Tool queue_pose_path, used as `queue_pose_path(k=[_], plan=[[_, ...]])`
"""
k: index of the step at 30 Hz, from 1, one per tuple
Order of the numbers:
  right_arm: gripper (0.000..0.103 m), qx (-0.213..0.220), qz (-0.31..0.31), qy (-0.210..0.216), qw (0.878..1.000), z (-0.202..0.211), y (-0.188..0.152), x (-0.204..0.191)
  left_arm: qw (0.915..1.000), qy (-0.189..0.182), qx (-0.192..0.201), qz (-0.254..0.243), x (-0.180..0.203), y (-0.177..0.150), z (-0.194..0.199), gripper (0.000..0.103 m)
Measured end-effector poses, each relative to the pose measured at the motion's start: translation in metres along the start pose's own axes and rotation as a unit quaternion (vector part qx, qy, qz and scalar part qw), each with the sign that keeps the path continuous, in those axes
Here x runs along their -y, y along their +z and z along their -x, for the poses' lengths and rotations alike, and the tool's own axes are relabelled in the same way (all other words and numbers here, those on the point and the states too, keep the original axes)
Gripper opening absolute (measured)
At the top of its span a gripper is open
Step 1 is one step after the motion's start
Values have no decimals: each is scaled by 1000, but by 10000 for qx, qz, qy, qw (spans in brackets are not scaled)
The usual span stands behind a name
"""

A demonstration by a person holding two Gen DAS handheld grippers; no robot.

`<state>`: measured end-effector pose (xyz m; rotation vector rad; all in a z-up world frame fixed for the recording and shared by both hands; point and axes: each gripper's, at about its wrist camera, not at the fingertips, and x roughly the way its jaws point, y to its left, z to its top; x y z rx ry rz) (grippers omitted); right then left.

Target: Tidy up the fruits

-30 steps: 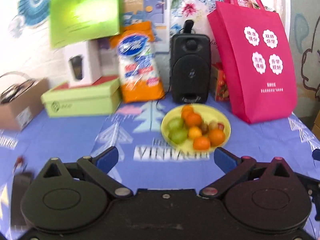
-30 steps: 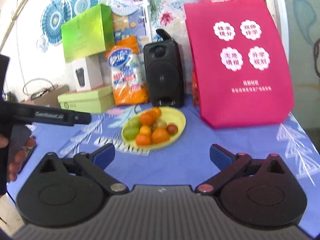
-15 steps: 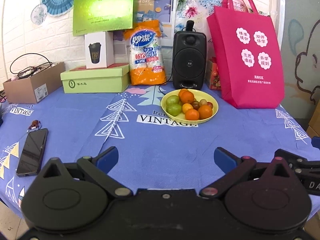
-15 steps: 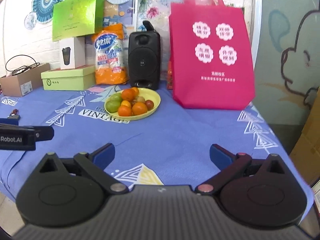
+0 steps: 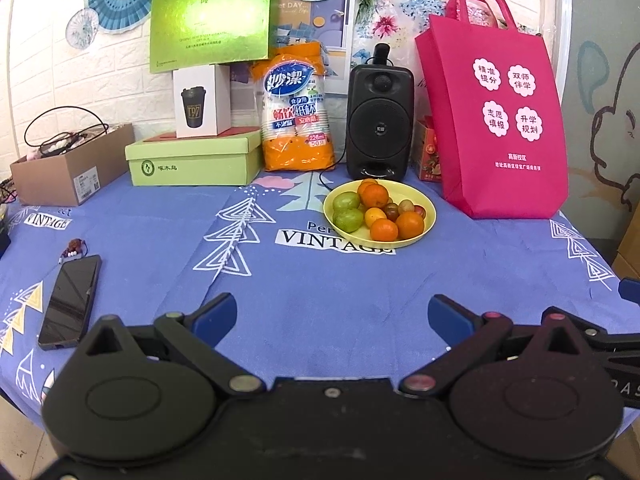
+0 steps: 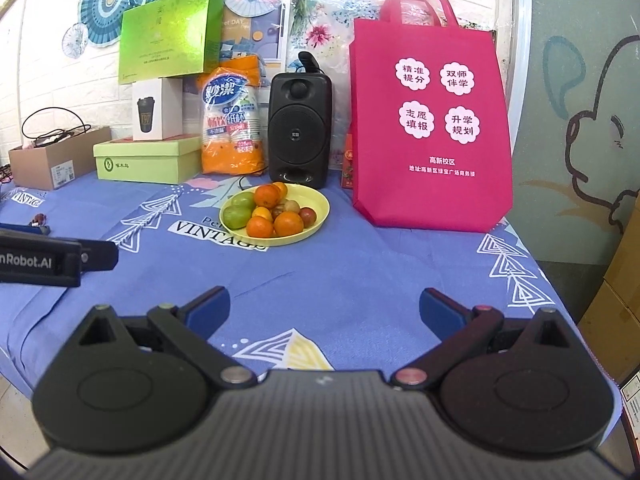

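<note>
Grippers first: left gripper [image 5: 332,314] and right gripper [image 6: 325,305] both spread, empty, well short of the plate [image 5: 427,222]. Fruit [image 5: 378,210] is heaped there — a nudge could roll it toward the bag [image 5: 496,120] beside the plate.

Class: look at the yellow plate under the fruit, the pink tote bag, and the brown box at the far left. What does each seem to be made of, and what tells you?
Yellow plate: probably plastic; smooth, even colour, thin rim.
Pink tote bag: apparently non-woven fabric; matte, soft creases, floppy handles.
Brown box: cardboard; dull brown, folded flaps.
</note>
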<state>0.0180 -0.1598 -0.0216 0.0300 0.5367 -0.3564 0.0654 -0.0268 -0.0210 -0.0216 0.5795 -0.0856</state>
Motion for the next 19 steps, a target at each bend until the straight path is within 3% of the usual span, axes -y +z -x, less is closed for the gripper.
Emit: queue_pose_path(k=[4,9,15,19], plan=[[103,-10,9,11,10000,-1,-1,-1,9998,128,55,-171,3,2,0,103],[103,-42,44,32,10000,-3,-2,-2,9973,624,-111,-368,11,6,-3,103],[103,-53,79,49,9999,-5,-2,-3,9998,197,64,-10,4,1,7,103],[103,-53,71,48,9999,-4,-2,-3,9995,249,164,-76,3,2,8,103]])
